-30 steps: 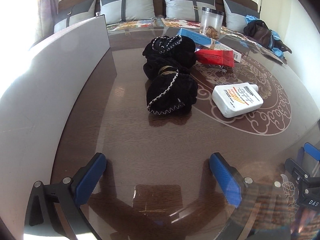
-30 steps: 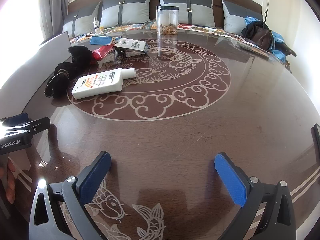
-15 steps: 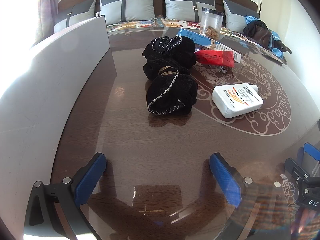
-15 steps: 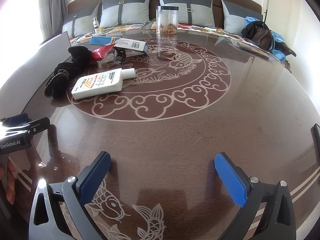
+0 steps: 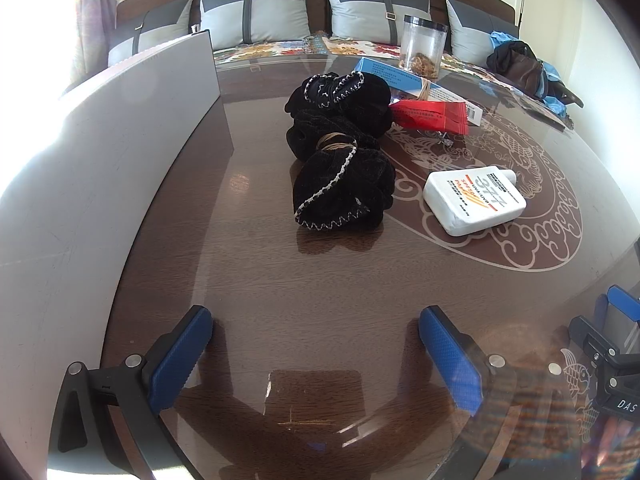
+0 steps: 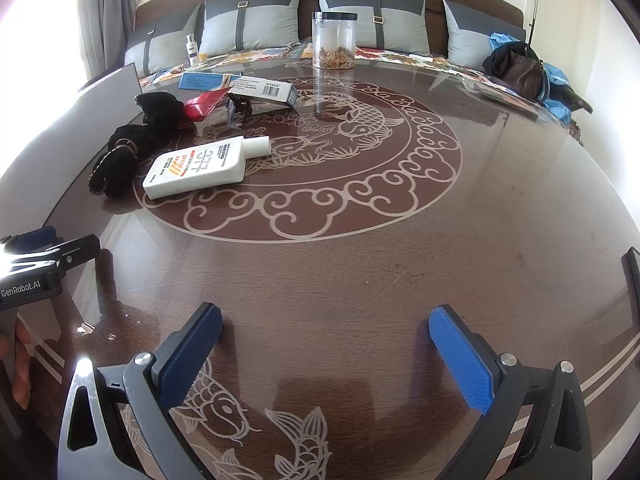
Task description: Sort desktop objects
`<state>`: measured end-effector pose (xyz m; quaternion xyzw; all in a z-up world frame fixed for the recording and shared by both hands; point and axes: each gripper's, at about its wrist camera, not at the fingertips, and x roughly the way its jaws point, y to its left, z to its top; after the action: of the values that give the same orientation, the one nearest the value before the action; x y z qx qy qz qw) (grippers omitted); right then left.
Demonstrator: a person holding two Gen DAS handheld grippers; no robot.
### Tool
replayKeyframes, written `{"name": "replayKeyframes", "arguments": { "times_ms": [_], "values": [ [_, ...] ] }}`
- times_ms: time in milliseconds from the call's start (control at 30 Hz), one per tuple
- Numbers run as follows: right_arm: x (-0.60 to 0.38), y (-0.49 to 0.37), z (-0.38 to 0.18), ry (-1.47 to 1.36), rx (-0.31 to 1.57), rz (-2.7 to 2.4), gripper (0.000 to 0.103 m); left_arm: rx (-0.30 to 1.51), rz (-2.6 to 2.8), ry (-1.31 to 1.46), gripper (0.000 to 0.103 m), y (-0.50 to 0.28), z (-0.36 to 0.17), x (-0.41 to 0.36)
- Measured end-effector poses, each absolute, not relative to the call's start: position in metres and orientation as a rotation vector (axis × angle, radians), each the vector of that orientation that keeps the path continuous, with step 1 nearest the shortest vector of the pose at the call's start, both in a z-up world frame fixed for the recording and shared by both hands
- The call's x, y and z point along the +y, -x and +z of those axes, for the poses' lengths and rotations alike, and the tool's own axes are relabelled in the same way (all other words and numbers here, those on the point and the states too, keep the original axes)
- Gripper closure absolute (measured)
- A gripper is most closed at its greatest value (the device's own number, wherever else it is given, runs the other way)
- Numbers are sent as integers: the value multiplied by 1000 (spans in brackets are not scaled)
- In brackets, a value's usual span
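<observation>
Left gripper point(image 5: 316, 322): jaws wide apart, nothing between them, low over the table point(image 5: 320, 280) near its front-left edge. Blue ribbed pads point(image 5: 182, 354).

Right gripper point(image 6: 326, 320): jaws wide apart, nothing between them, low over the front edge of the table, above two inlaid fish point(image 6: 224, 408).

Table: dark wood under glass, with a round fish-and-cloud medallion point(image 6: 348, 120) at its centre.

Black cloth bundle point(image 5: 340, 160): dark velvet with pale stitched trim, tied at the middle with a tan band; lies toward the left edge, directly ahead of the left gripper and well apart from it.

White bottle point(image 5: 474, 200): flat, lying on its side on the medallion's left rim, just beside the bundle, cap pointing to the table's centre.

Red packet point(image 5: 430, 116): lies flat behind the bundle, touching it.

Blue-and-white box point(image 6: 240, 86): long carton, behind the red packet toward the far-left edge.

Dark clip-like item point(image 6: 238, 110): small, just in front of the box; kind unclear.

Clear jar point(image 6: 334, 40): upright at the far edge, black lid, brown contents at the bottom.

Grey panel point(image 5: 100, 160): stands upright along the left edge.

Small white bottle point(image 6: 193, 50): upright beyond the far-left edge.

Dark bag point(image 6: 516, 66): beyond the far-right edge, with blue cloth.
</observation>
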<state>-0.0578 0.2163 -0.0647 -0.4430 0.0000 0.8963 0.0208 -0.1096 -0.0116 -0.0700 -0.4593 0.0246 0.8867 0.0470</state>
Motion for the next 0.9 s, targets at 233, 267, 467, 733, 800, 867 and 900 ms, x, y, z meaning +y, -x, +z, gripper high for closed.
{"name": "replayKeyframes", "arguments": {
  "times_ms": [233,267,467,733,800,867,900],
  "values": [
    [216,59,-64,1380,3,2772,0,75,2705,1402,0,110,-70,-12],
    [216,61,-63,1403,14,2757,0,74,2706,1402,0,110,-70,-12],
    [209,105,-51,1501,389,2770,0,74,2705,1401,0,110,-70,-12],
    [170,206,-49,1569,578,2696,0,73,2706,1401,0,110,-70,-12],
    [157,222,-49,1575,487,2696,0,73,2706,1401,0,110,-70,-12],
    [146,228,-52,1573,342,2714,0,73,2706,1401,0,110,-70,-12],
    [139,229,-54,1577,249,2726,0,73,2706,1401,0,110,-70,-12]
  ]
}}
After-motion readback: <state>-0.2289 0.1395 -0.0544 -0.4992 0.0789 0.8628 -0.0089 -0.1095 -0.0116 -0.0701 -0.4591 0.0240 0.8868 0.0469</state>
